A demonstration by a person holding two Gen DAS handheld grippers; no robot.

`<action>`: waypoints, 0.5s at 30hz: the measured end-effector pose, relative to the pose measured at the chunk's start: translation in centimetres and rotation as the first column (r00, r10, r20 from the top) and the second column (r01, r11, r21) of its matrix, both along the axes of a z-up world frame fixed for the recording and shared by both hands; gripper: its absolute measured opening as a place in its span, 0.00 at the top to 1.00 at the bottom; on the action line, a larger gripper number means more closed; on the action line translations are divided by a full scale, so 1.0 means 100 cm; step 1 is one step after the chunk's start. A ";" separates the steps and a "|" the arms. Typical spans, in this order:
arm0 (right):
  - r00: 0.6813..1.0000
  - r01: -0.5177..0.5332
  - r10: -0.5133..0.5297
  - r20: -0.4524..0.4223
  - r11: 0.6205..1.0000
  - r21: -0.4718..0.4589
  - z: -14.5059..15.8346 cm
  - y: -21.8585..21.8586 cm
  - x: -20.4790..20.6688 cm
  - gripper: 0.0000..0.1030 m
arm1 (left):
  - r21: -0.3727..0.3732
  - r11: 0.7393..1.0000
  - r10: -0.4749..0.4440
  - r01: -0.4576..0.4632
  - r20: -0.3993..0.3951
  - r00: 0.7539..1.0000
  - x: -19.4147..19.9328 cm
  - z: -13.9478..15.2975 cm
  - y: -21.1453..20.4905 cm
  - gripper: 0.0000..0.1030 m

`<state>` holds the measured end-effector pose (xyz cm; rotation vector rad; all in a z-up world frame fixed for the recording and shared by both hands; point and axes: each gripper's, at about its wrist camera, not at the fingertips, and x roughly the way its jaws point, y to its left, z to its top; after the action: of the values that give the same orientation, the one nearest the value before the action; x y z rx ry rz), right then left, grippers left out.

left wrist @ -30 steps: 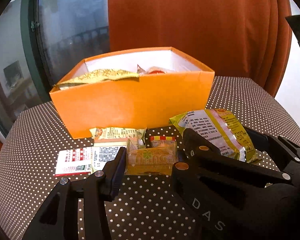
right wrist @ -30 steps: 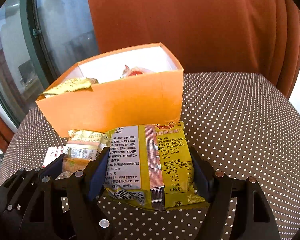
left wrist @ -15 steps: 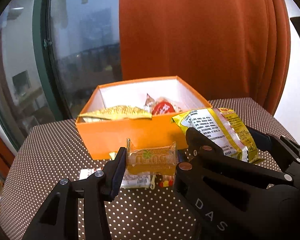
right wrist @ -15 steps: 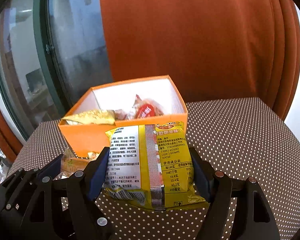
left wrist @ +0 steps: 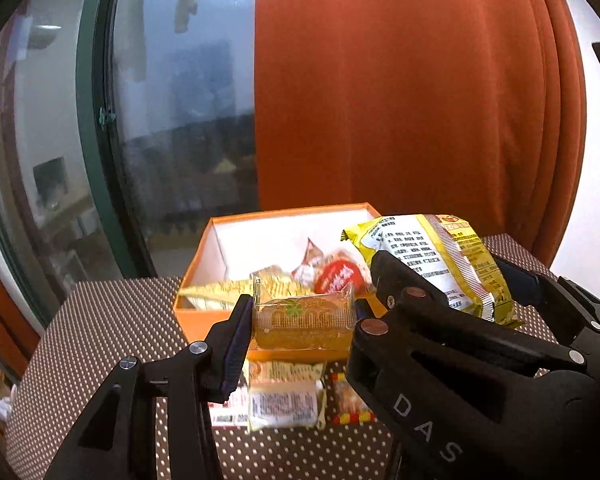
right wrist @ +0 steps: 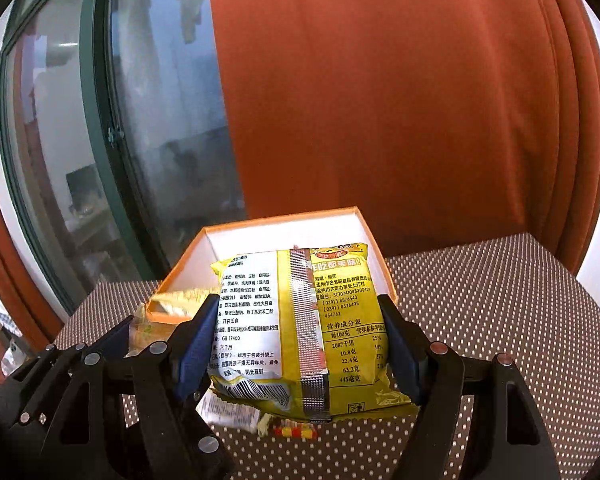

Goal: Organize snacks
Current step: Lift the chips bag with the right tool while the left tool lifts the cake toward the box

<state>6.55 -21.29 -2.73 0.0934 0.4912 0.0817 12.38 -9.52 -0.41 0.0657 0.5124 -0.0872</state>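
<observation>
The left gripper (left wrist: 302,322) pinches a small clear-wrapped golden pastry packet (left wrist: 304,322) between its black fingers, held in the air before the near wall of the open orange cardboard box (left wrist: 204,320). Inside the box, at 12 o'clock from the packet, lie a yellow foil wrapper (left wrist: 220,290) and a round red snack (left wrist: 338,276). Loose snack packets (left wrist: 286,396) rest on the brown white-dotted tablecloth (left wrist: 112,320) at 6 o'clock. At 2 o'clock, the right gripper (right wrist: 300,344) clamps a yellow-and-white printed noodle bag (right wrist: 300,328), raised in front of the box.

Yellow snack bag (right wrist: 300,332) and clear-wrapped cake (left wrist: 304,322) held above orange box (left wrist: 204,320)
</observation>
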 end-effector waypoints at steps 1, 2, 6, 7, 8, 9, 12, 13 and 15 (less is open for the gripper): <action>1.000 0.003 -0.003 0.009 1.000 -0.001 0.002 0.000 0.002 0.25 | 0.003 1.000 0.002 -0.002 0.007 1.000 0.004 0.002 0.000 0.51; 1.000 0.004 -0.004 0.015 1.000 -0.001 0.004 0.000 0.003 0.25 | 0.003 1.000 0.002 -0.002 0.010 1.000 0.006 0.003 0.001 0.51; 0.999 0.003 -0.003 0.045 1.000 0.000 0.009 0.005 0.016 0.25 | 0.006 1.000 0.016 -0.016 0.022 1.000 0.018 0.008 0.003 0.51; 0.999 0.001 -0.001 0.051 1.000 0.001 0.010 0.006 0.020 0.25 | 0.007 1.000 0.019 -0.019 0.018 1.000 0.024 0.008 0.005 0.51; 0.999 0.000 0.000 0.053 1.000 0.001 0.011 0.007 0.024 0.25 | 0.006 1.000 0.024 -0.024 0.014 1.000 0.029 0.009 0.006 0.51; 0.999 -0.003 0.003 0.055 1.000 0.002 0.011 0.008 0.028 0.25 | 0.005 1.000 0.027 -0.027 0.013 1.000 0.031 0.009 0.008 0.51; 0.998 -0.018 0.017 0.060 1.000 0.006 0.013 0.011 0.043 0.25 | -0.001 0.999 0.049 -0.049 0.018 0.999 0.045 0.013 0.015 0.51; 0.998 -0.027 0.026 0.065 1.000 0.009 0.015 0.013 0.050 0.25 | -0.003 0.998 0.056 -0.056 0.022 0.998 0.049 0.014 0.017 0.51; 0.997 -0.033 0.032 0.072 0.999 0.014 0.017 0.013 0.058 0.25 | -0.005 0.997 0.072 -0.072 0.024 0.997 0.059 0.016 0.021 0.51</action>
<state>12.34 -19.97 -1.05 0.0973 0.4206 0.1201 18.27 -7.41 1.24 0.0443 0.4901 -0.0166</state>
